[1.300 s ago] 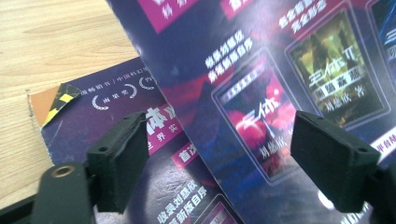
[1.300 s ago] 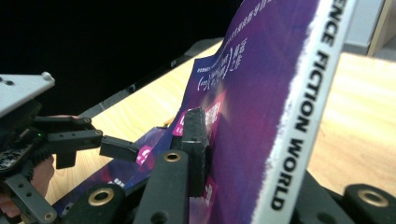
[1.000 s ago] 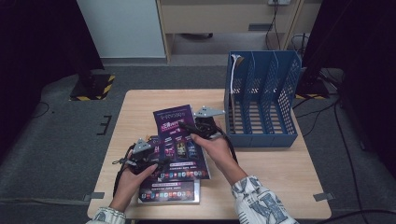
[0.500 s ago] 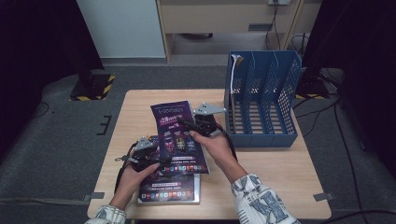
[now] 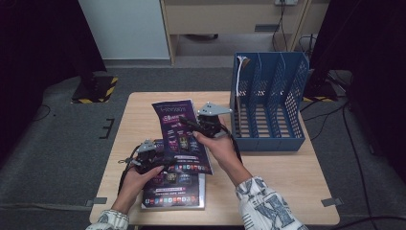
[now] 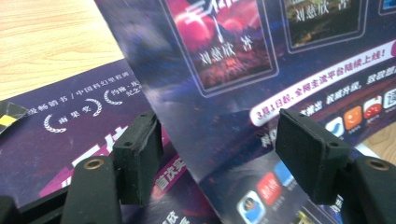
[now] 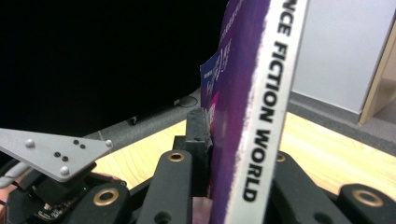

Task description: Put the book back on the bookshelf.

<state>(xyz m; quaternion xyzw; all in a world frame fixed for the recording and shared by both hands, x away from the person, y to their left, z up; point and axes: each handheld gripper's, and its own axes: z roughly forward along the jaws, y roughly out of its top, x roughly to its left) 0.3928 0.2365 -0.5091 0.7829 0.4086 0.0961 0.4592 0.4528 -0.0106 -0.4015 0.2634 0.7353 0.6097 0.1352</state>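
Observation:
My right gripper [image 5: 187,122] is shut on the right edge of a purple magazine [image 5: 178,136] and holds it tilted up off the table. In the right gripper view the white spine [image 7: 261,107], printed "SCIENCE FICTION WORLD", stands clamped between the jaws [image 7: 218,140]. A second magazine [image 5: 174,192] with the same cover lies flat near the table's front edge. My left gripper [image 5: 163,162] sits low at the lifted magazine's lower left corner. Its jaws [image 6: 224,161] have just been closing, and that magazine's lower edge [image 6: 233,107] crosses the gap between them with neither pad touching it.
A blue file rack [image 5: 268,108] with several upright slots stands on the right half of the wooden table [image 5: 287,182], close behind my right hand. Grey floor surrounds the table, with a cabinet and a white panel at the back.
The right gripper has raised the purple magazine and swung its top end leftward, so it now stands clear of the flat one. The left hand has stayed put.

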